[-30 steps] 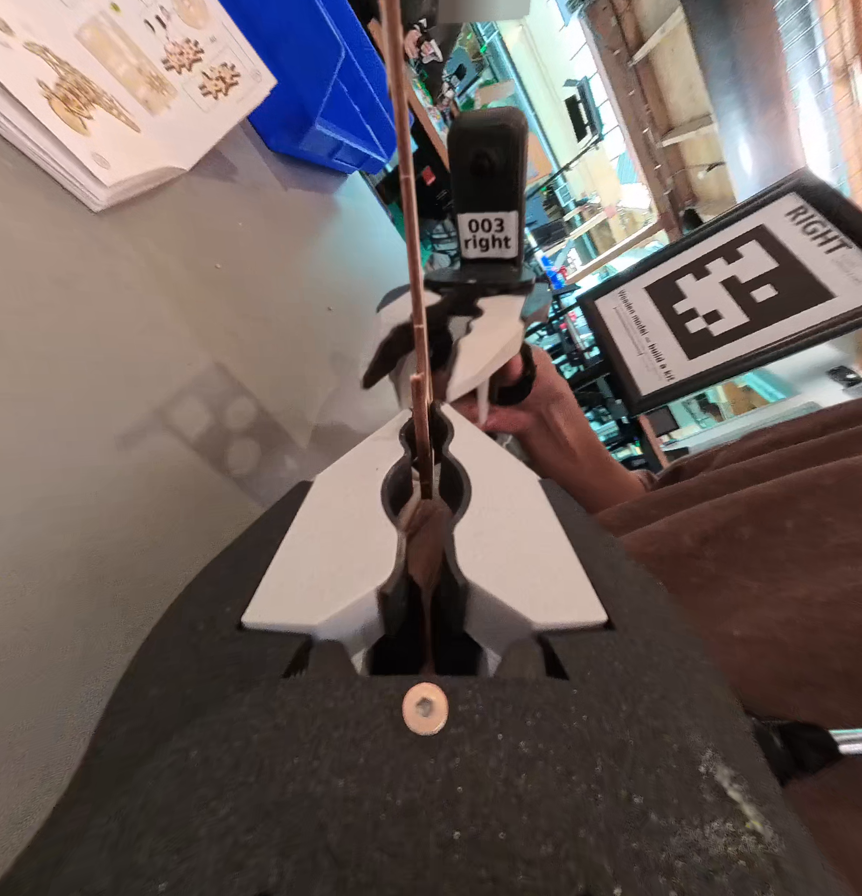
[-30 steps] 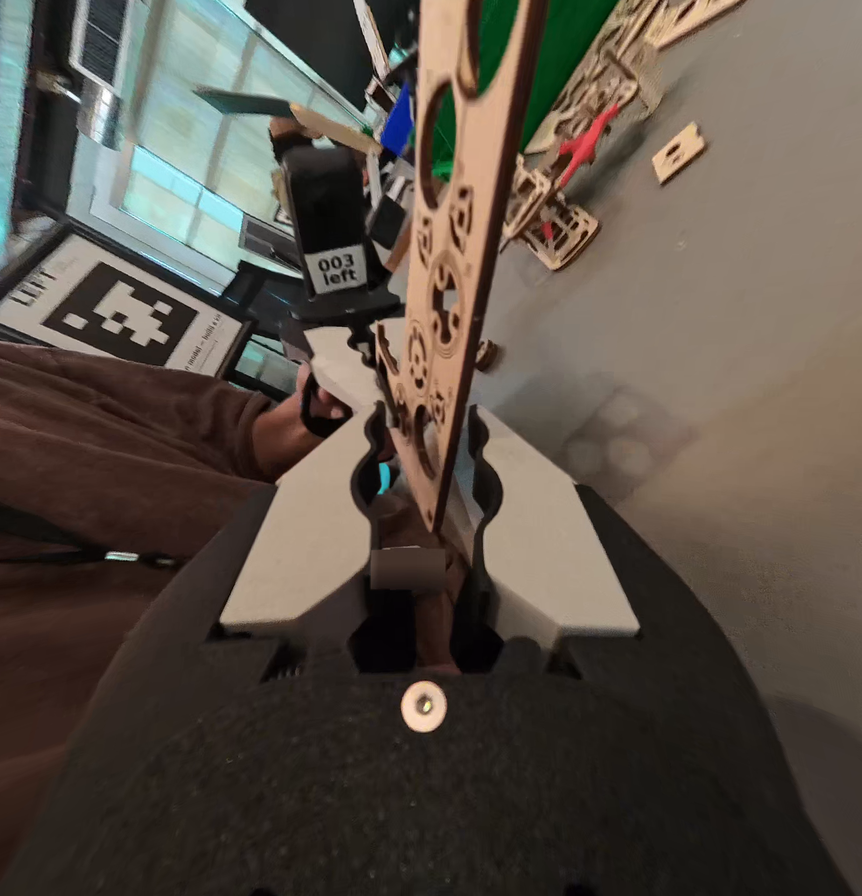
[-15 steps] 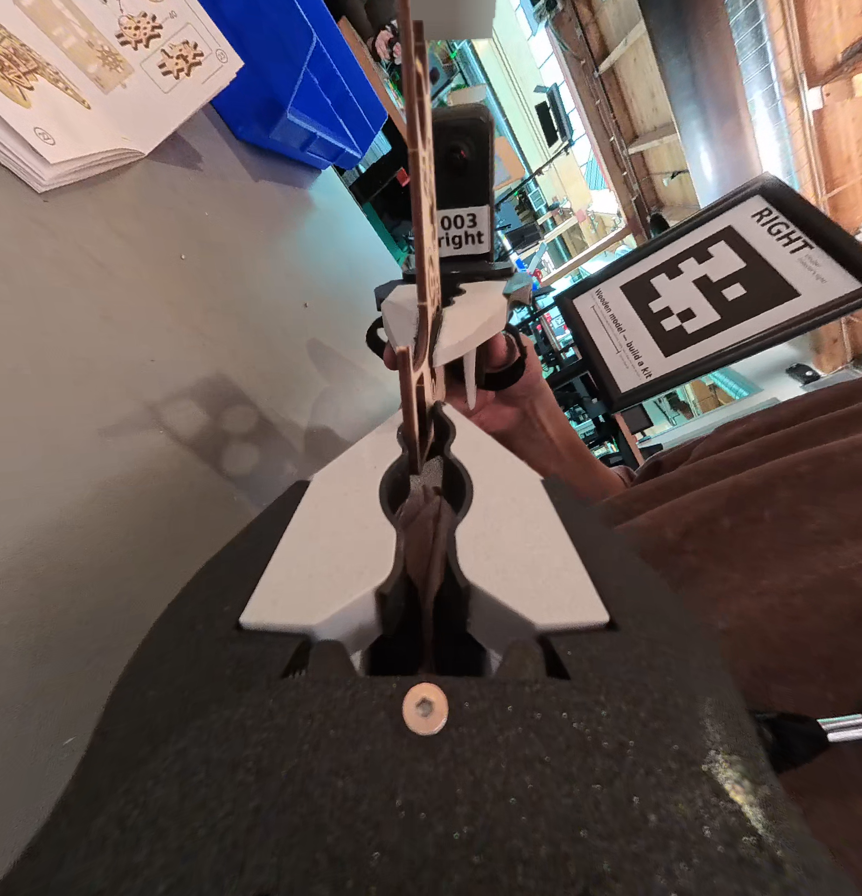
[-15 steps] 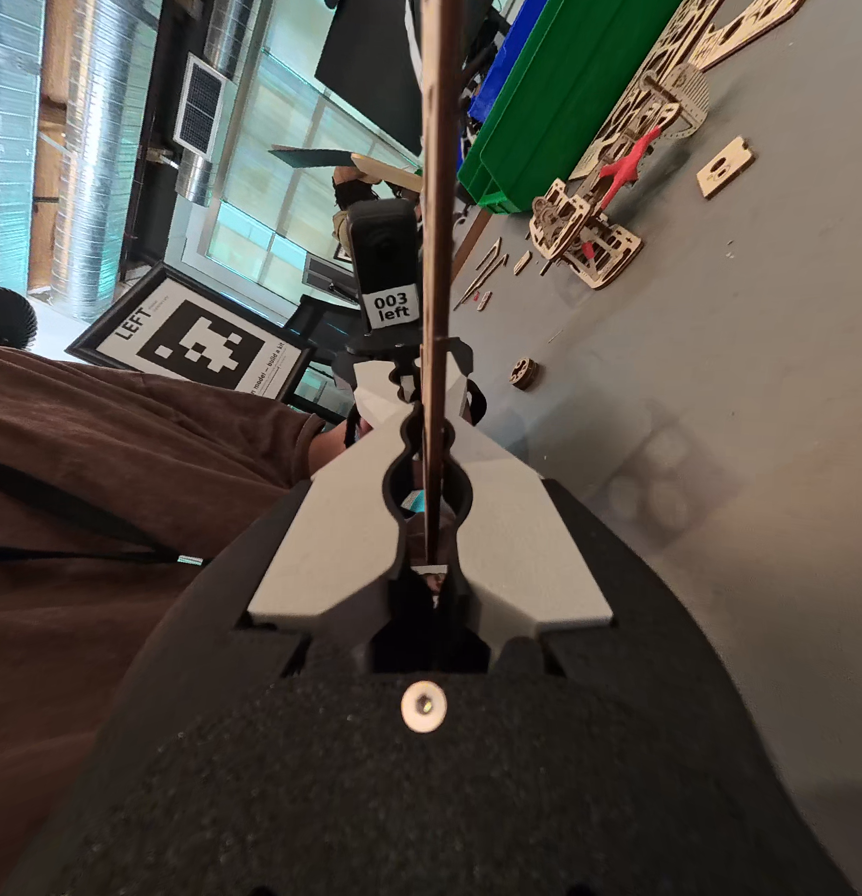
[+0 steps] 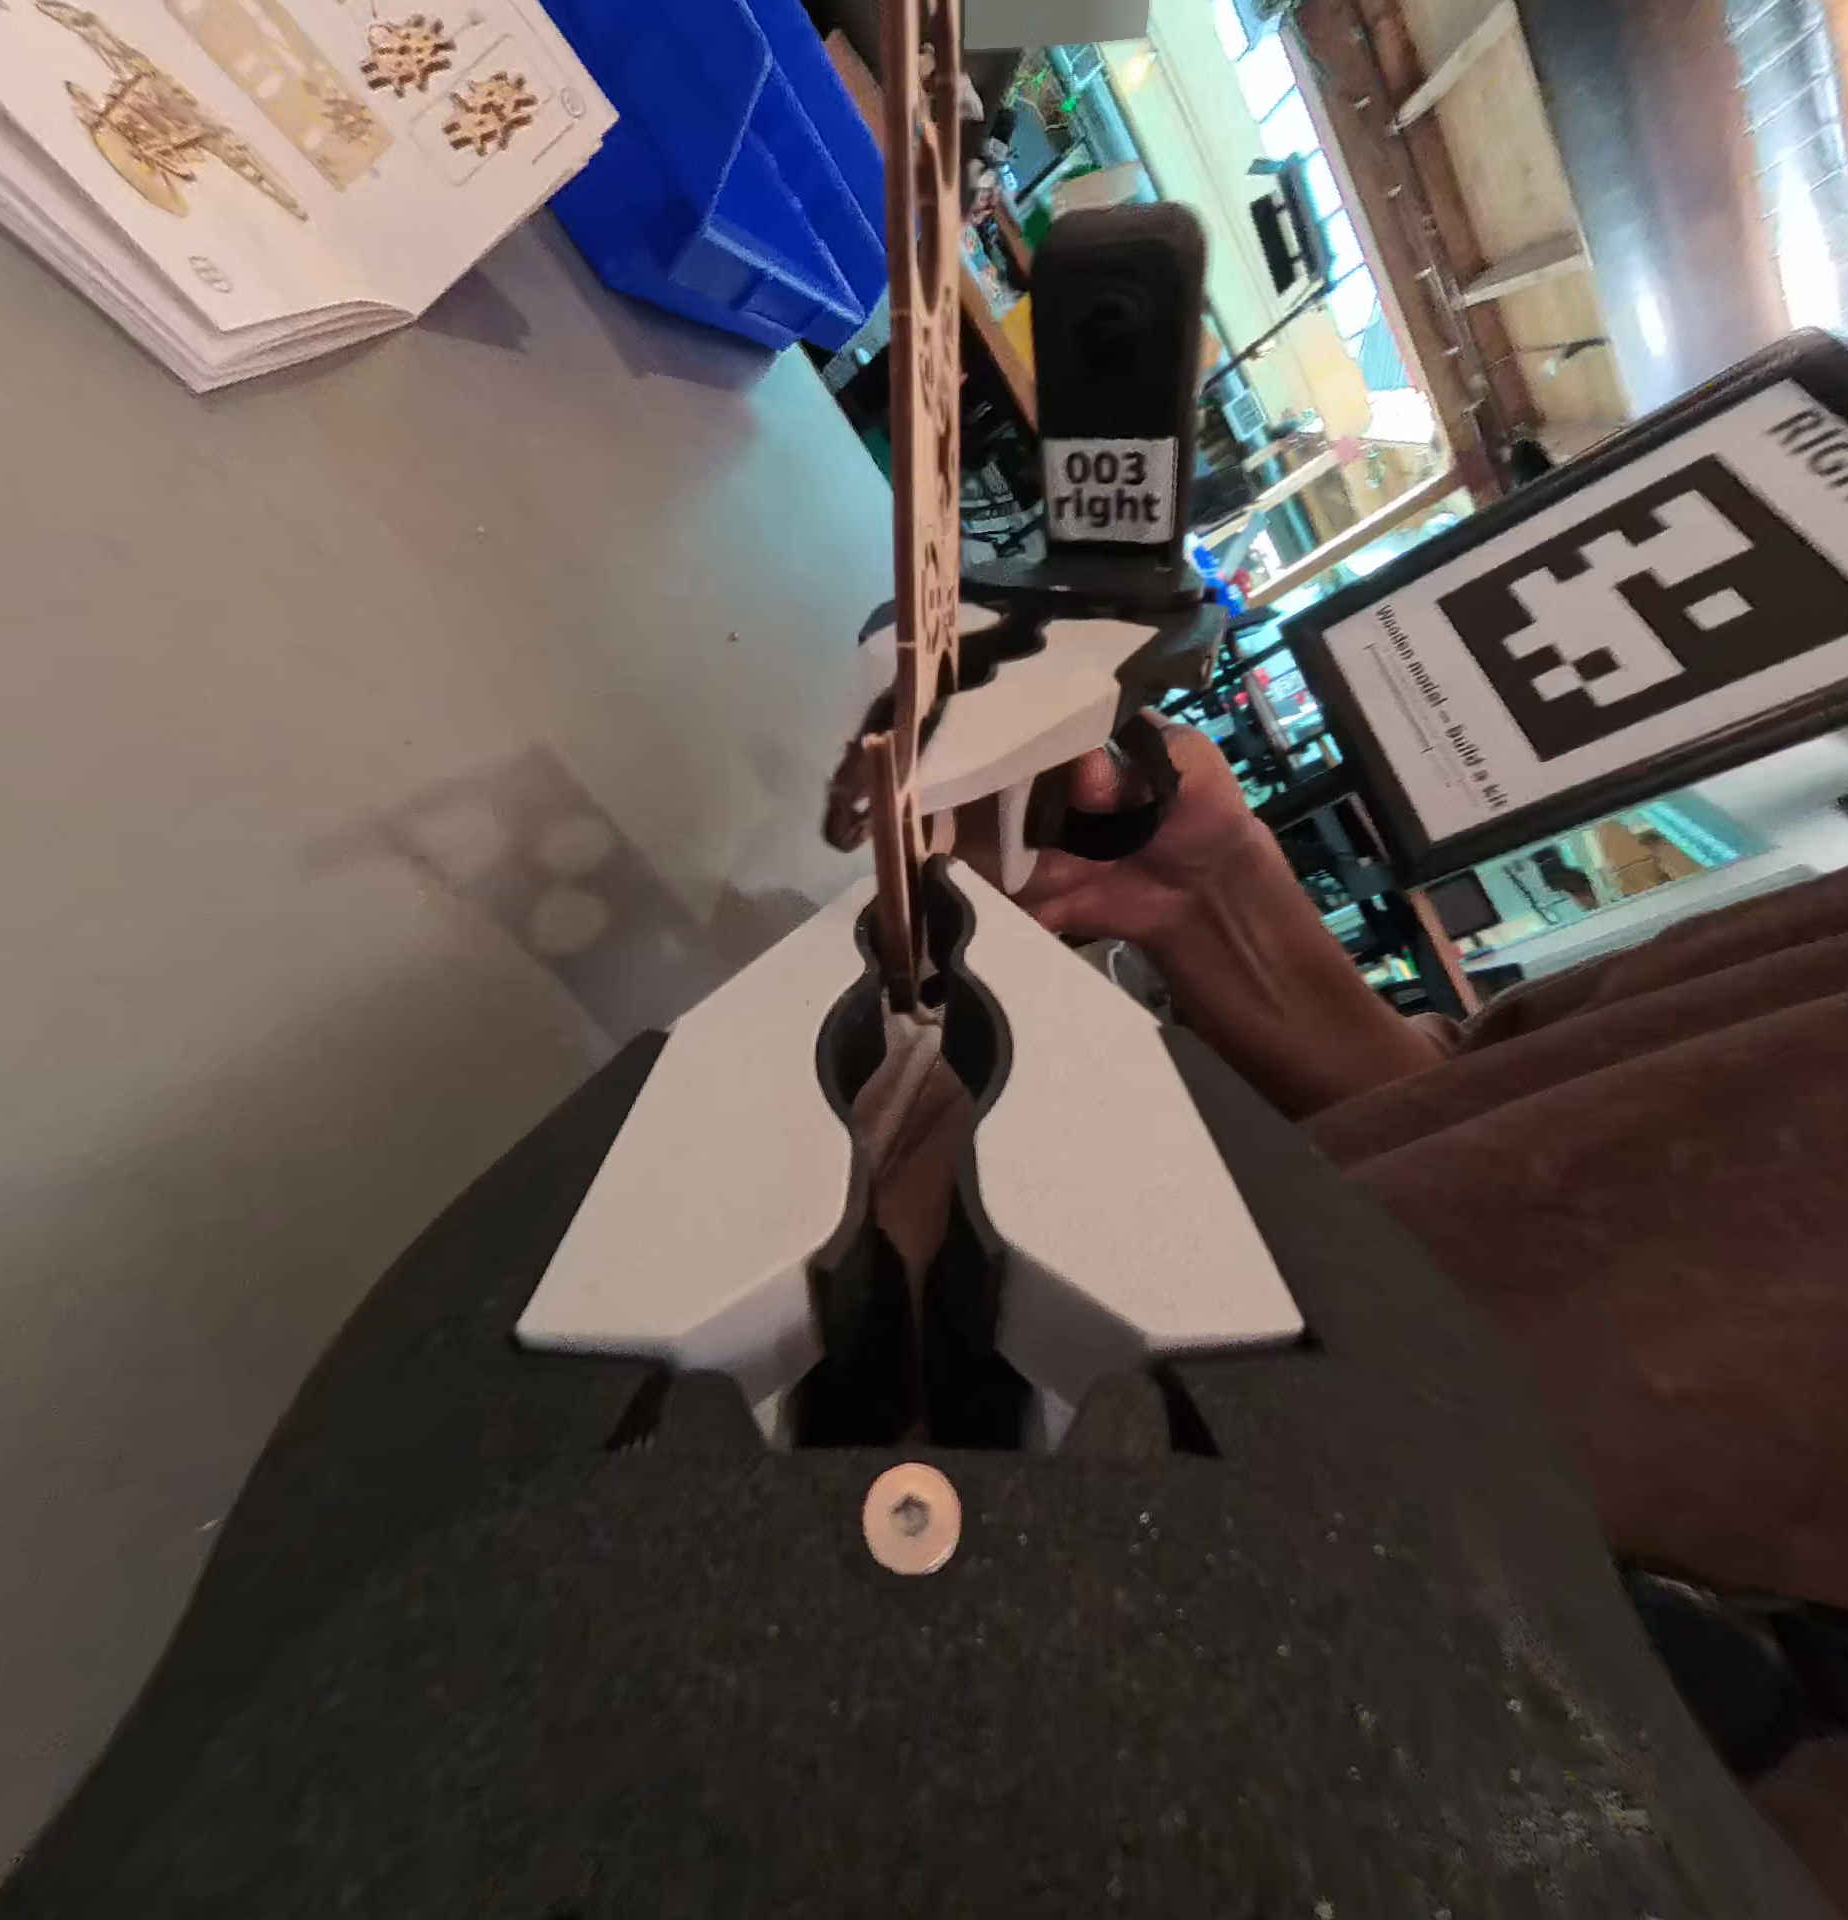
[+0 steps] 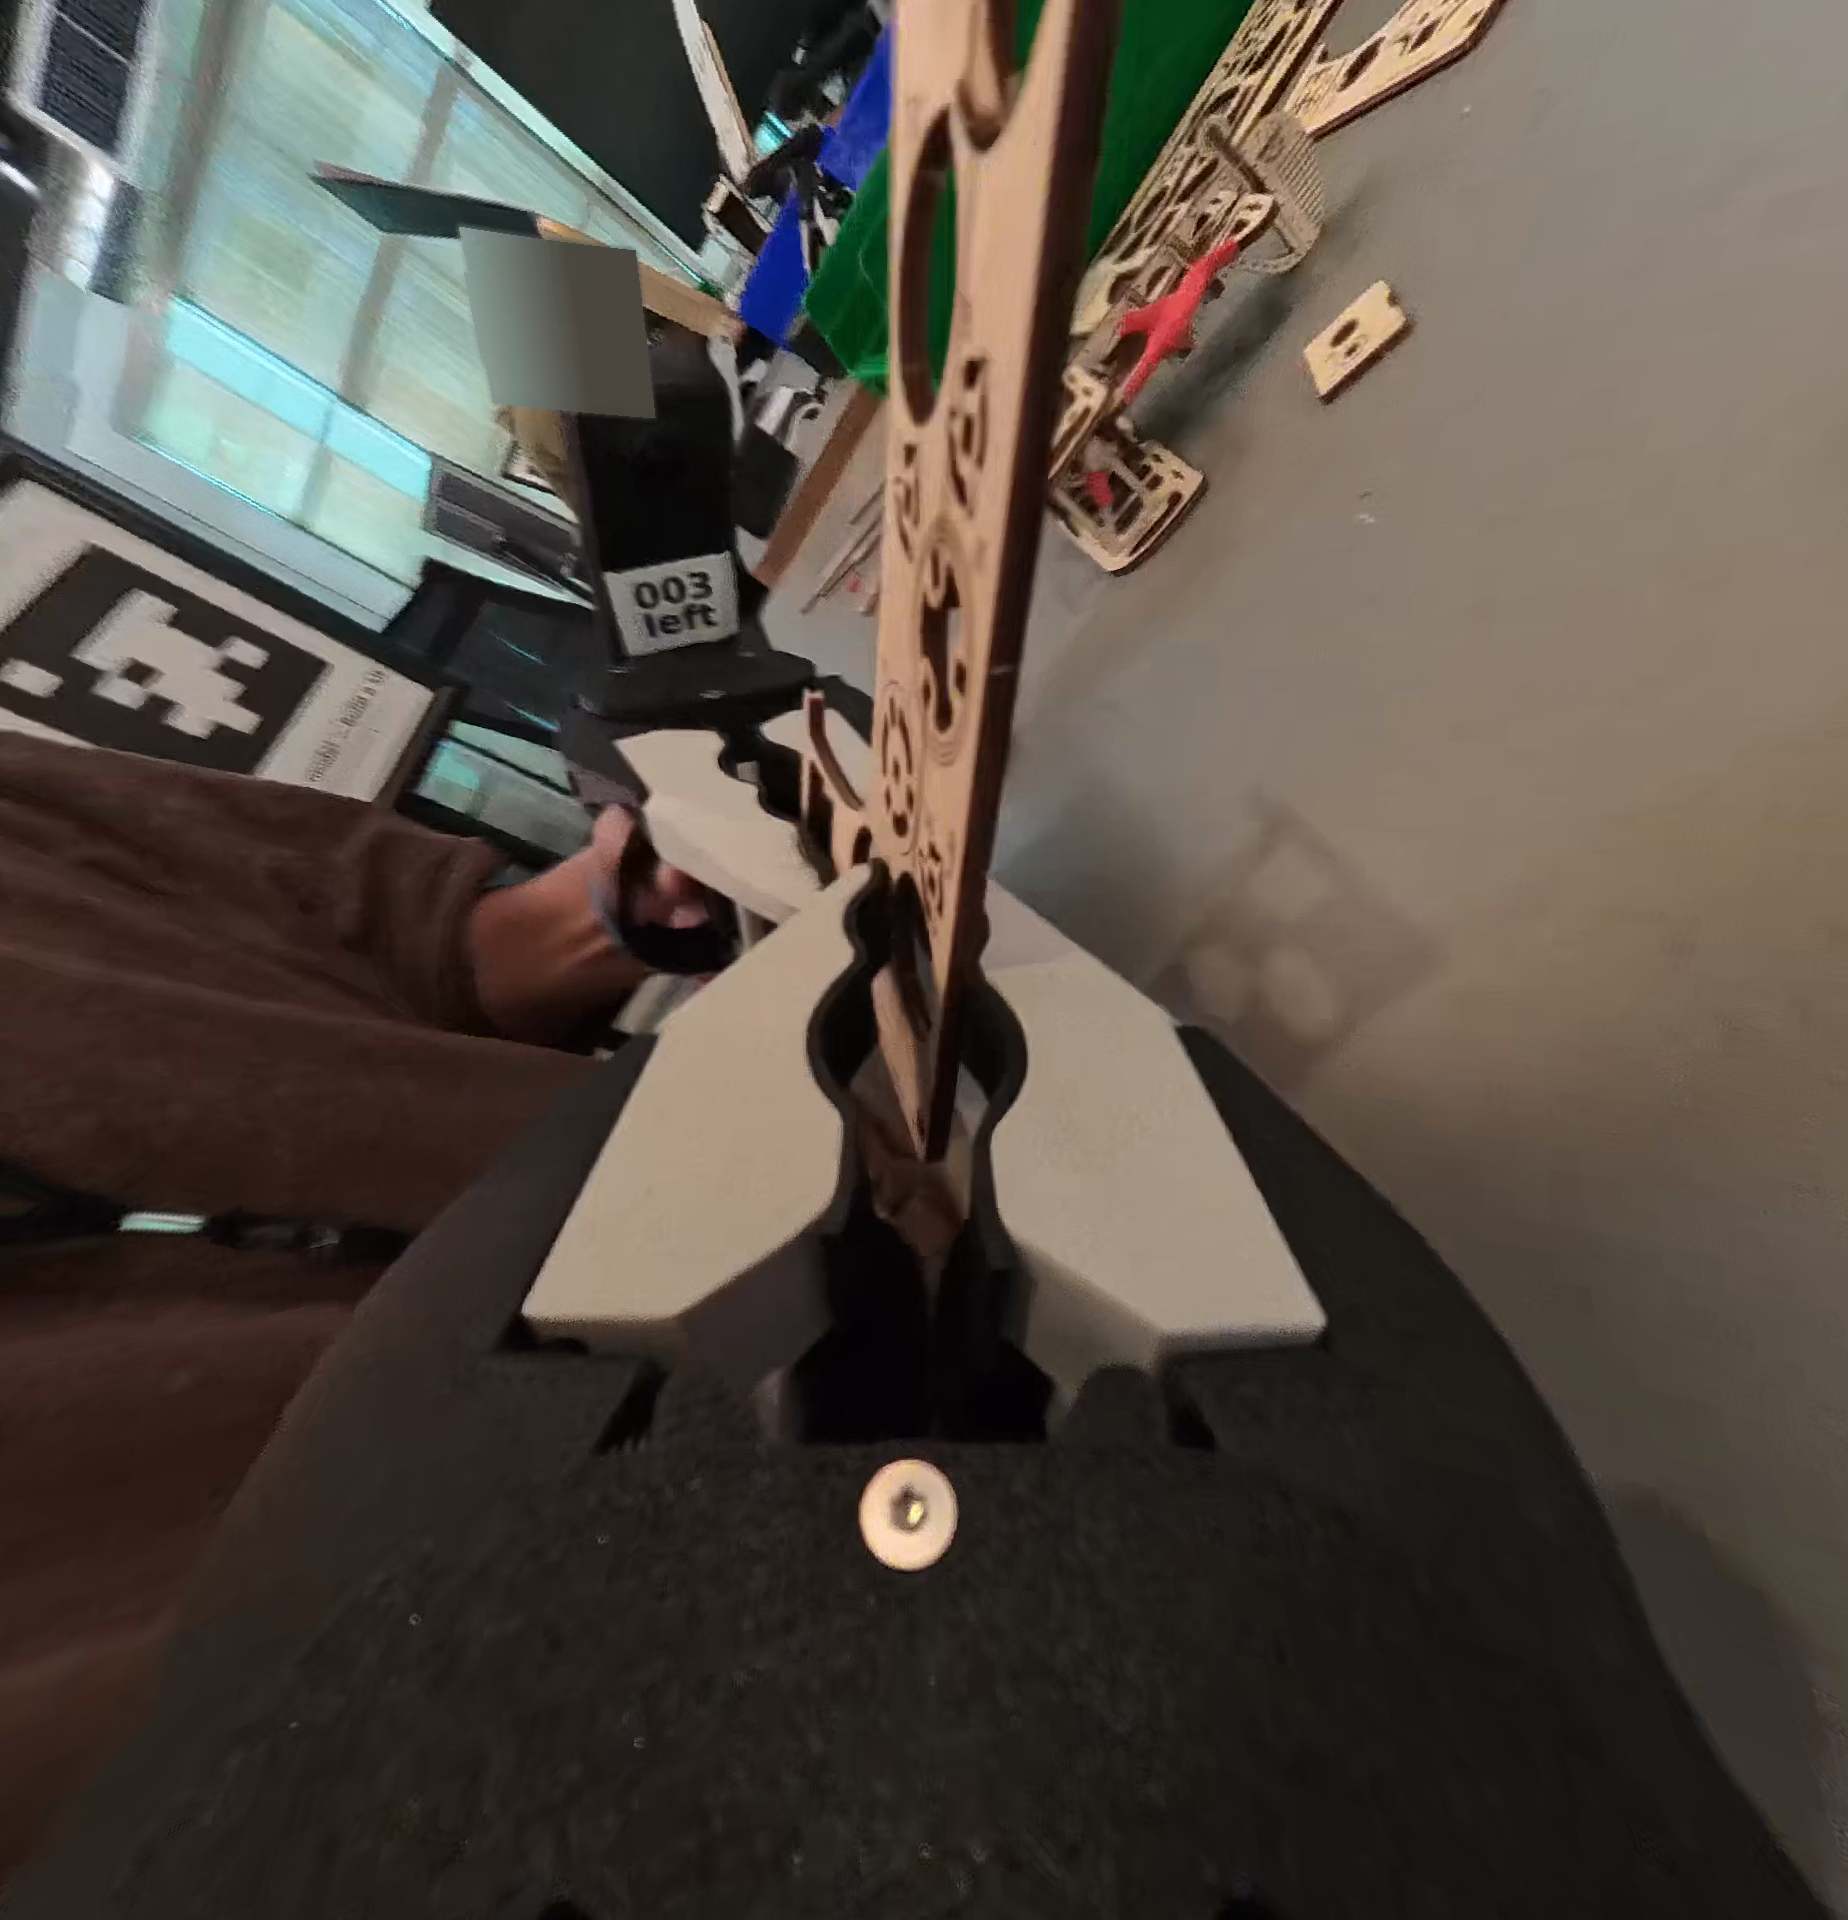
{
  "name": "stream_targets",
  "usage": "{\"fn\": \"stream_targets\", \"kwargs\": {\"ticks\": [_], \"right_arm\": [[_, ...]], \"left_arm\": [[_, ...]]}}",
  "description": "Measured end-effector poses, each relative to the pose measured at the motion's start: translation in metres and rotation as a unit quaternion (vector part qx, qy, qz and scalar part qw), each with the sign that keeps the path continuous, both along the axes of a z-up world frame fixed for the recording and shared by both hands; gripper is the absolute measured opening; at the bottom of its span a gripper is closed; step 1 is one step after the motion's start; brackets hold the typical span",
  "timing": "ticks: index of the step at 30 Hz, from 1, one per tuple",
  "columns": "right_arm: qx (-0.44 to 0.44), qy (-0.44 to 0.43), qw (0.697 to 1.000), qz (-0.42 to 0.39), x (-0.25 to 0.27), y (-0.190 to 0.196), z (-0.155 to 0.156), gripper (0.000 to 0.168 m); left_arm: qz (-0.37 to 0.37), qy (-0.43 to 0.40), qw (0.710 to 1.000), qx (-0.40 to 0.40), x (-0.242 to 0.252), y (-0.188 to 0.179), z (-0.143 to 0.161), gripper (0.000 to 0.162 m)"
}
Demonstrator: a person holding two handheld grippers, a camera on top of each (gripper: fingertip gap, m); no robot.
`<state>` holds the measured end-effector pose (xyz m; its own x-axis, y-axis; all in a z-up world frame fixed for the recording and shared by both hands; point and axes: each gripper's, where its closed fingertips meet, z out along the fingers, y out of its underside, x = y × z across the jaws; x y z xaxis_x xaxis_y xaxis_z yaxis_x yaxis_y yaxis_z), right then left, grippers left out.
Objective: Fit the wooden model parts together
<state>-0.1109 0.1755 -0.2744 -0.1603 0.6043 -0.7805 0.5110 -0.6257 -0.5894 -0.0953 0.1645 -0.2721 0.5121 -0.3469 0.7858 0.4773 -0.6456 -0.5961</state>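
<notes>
A thin laser-cut wooden sheet (image 5: 915,416) with round cut-outs stands upright above the grey table (image 5: 276,727), held between both grippers. My left gripper (image 5: 912,914) is shut on the sheet's lower edge, which I see almost edge-on. My right gripper (image 6: 930,935) is shut on the same sheet (image 6: 972,499) from the opposite side, where its patterned face shows at an angle. Each gripper faces the other: the right one (image 5: 1013,696) shows in the left wrist view, the left one (image 6: 722,790) in the right wrist view. The sheet's top runs out of both views.
An open instruction booklet (image 5: 276,156) and a blue bin (image 5: 712,187) lie at the table's far side. A green bin (image 6: 1138,156), a partly built wooden model with red pieces (image 6: 1128,457), more cut sheets (image 6: 1367,52) and a small wooden plate (image 6: 1356,343) lie beyond. A brown sleeve (image 5: 1626,1195) and a framed marker sign (image 5: 1626,623) are close by. The tips of both grippers are at nearly the same place.
My right gripper's fingers, apart a second ago, have closed onto the sheet. The sheet has turned from edge-on to slightly face-on in the right wrist view. Both grippers have tilted a little.
</notes>
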Motion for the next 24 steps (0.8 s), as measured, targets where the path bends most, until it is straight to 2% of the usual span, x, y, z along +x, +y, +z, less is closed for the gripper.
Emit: {"fn": "stream_targets", "kwargs": {"ticks": [3, 8, 13, 16, 20, 24], "right_arm": [[-0.018, 0.0, 1.0, -0.005, -0.001, 0.001, -0.003, 0.008], [-0.01, -0.018, 1.0, 0.003, 0.0, 0.001, -0.011, 0.018], [-0.088, 0.049, 0.995, -0.02, 0.002, 0.02, 0.016, 0.029], [-0.126, 0.071, 0.989, -0.032, 0.004, 0.031, 0.024, 0.024], [-0.122, 0.066, 0.99, -0.03, 0.002, 0.028, 0.02, 0.006], [-0.109, 0.061, 0.992, -0.038, 0.003, 0.028, 0.015, 0.006]], "left_arm": [[0.005, 0.0, 1.0, -0.003, -0.002, 0.002, -0.003, 0.002], [-0.005, -0.026, 1.0, -0.012, 0.0, 0.001, -0.004, 0.0], [-0.006, -0.087, 0.996, -0.014, -0.004, 0.001, 0.005, 0.0], [-0.014, -0.102, 0.995, -0.012, -0.003, 0.0, 0.007, 0.0], [-0.023, -0.1, 0.995, -0.013, 0.003, -0.001, 0.005, 0.0], [-0.023, -0.082, 0.996, -0.012, 0.005, -0.002, 0.001, 0.001]]}}
